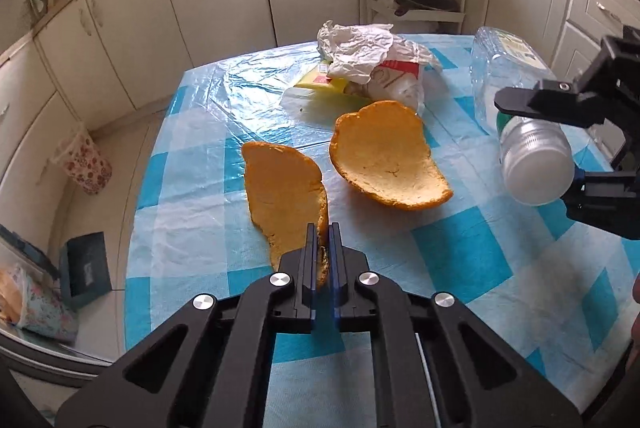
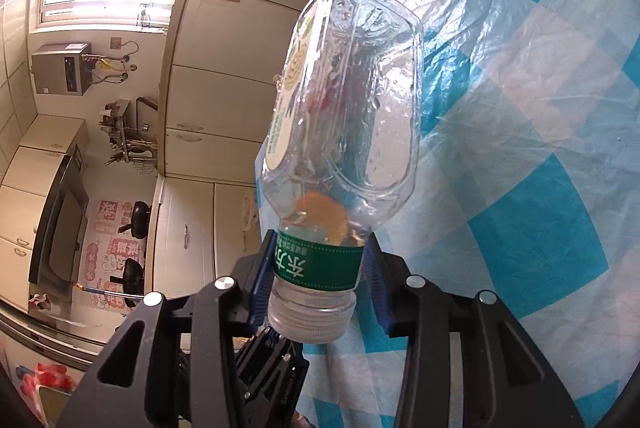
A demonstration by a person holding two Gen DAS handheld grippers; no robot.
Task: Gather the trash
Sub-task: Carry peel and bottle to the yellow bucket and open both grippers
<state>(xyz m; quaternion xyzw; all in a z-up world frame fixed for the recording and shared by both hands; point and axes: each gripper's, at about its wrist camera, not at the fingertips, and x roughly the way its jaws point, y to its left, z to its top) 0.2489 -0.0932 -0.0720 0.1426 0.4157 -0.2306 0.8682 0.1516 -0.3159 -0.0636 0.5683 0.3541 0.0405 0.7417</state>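
Now left hand-held gripper (image 1: 323, 228) pinches orange peel (image 1: 284, 188); right (image 2: 316, 260) clamps seemingly lifted bottle (image 2: 344, 108).

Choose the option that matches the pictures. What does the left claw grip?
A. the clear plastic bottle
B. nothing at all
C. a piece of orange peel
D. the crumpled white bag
C: in the left wrist view the left claw is shut on the near edge of a piece of orange peel, while the right claw holds the clear plastic bottle by its neck.
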